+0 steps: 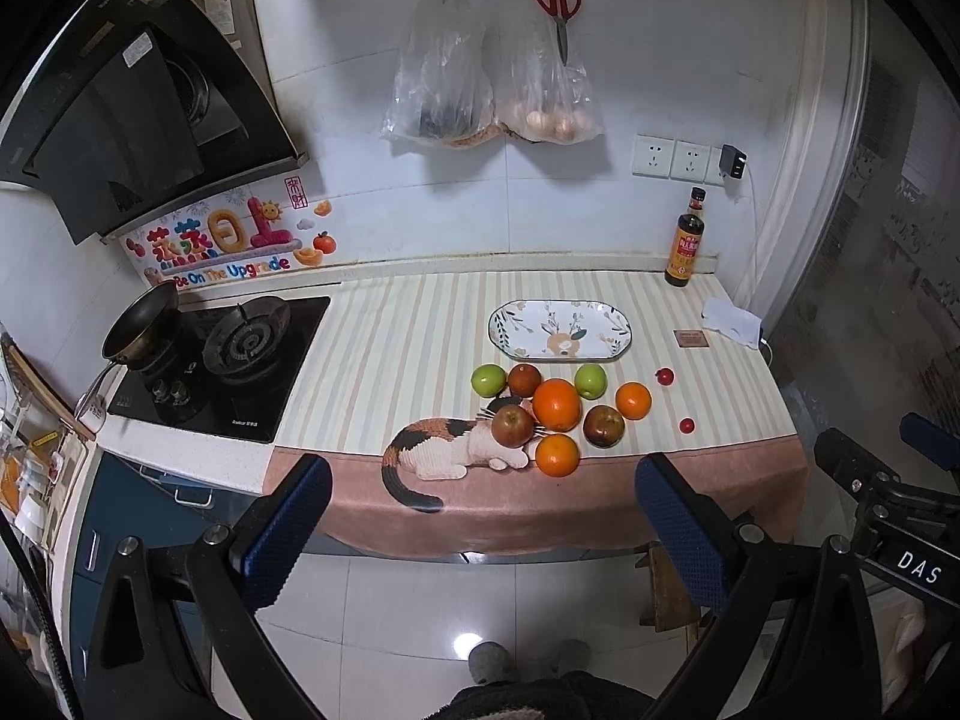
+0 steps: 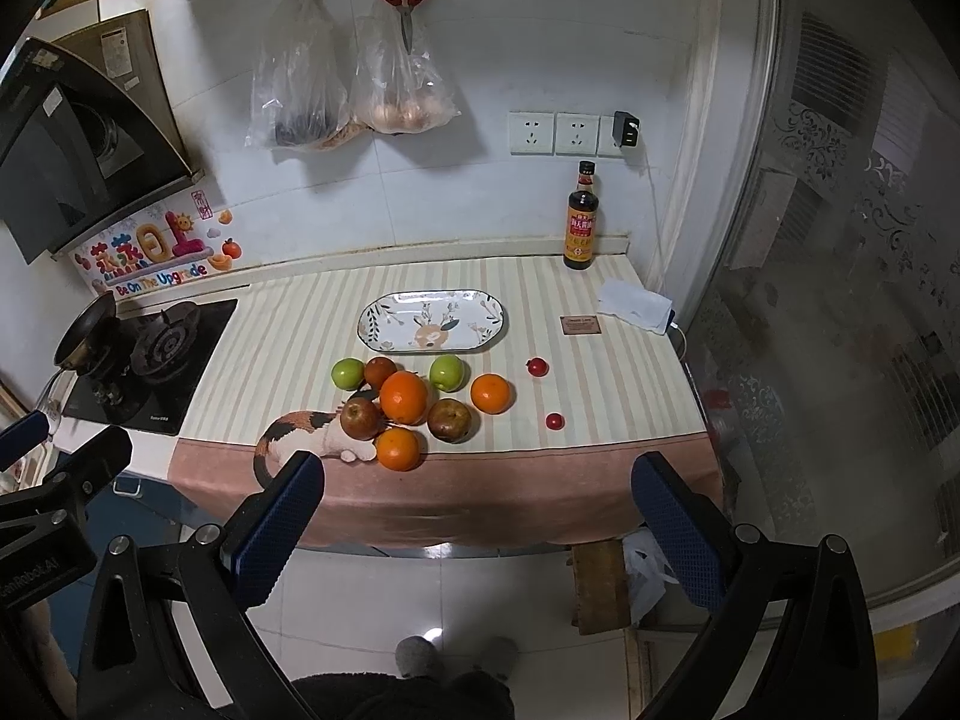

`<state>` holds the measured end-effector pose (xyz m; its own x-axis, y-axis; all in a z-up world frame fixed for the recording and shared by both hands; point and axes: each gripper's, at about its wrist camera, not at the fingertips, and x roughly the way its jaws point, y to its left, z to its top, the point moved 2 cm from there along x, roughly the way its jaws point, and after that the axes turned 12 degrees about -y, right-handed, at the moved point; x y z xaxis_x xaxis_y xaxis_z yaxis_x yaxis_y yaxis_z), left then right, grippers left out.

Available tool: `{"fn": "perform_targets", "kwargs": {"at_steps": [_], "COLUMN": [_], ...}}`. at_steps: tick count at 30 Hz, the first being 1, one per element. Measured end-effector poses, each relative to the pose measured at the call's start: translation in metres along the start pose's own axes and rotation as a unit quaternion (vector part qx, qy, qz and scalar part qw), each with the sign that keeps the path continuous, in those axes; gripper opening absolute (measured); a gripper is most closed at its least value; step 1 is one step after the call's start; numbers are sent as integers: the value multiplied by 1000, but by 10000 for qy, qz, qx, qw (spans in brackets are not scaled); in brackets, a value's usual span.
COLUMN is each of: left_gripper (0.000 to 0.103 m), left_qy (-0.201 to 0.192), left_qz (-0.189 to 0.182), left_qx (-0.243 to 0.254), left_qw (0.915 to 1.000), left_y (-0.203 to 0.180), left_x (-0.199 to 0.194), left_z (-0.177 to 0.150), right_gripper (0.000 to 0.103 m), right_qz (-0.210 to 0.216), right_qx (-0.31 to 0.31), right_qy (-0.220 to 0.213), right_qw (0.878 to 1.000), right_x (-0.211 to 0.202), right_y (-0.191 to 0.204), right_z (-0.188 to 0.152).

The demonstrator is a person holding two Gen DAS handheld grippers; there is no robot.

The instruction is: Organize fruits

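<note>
The left gripper has its two blue bumpy jaws spread wide apart, and nothing is between them. The right gripper looks the same: its jaws are wide apart and hold nothing. Both hang in the air over the shiny white floor, in front of the counter edge.

Past the jaws lies a striped cloth with a pink edge and a picture of a spotted cat on it. The fruits sit in a bunch on this cloth, straight ahead of the left jaws and a little toward the left finger of the right gripper.

The closest fruit is a small round orange. Just behind it is a big round orange, with a dark red apple touching it on one side and another dark red apple on the other. A third orange sits off to the right. Further back are a green apple, a reddish-brown apple and a second green apple.

Two tiny red fruits lie apart from the bunch on the right side.

Behind all the fruit is an empty long oval plate with a deer painted on it. A dark sauce bottle with a yellow label stands by the wall, far behind the right finger.
</note>
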<state>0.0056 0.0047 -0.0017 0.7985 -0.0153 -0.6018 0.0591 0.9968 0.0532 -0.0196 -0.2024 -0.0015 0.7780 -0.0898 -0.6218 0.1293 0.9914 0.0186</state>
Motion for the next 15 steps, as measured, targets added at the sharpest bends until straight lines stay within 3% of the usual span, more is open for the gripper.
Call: {"fn": "perform_targets", "kwargs": {"at_steps": [6, 11, 15], "left_gripper": [103, 103, 103], "left_qy": [-211, -553, -482], "left_qz": [98, 515, 835], "left_qx": [-61, 108, 244], "left_qw": [9997, 9971, 9950], "left_y": [12, 28, 42], "left_x": [11, 41, 85], "left_z": [6, 5, -1], "right_gripper": [103, 103, 103], "right_qz": [-43, 75, 150], "right_qx": [162, 270, 370], "right_qy": [-80, -481, -269], "right_qw": [9998, 9984, 9988], "right_x": [1, 16, 57], "right_y": [4, 12, 26], "right_z": [0, -7, -27]}}
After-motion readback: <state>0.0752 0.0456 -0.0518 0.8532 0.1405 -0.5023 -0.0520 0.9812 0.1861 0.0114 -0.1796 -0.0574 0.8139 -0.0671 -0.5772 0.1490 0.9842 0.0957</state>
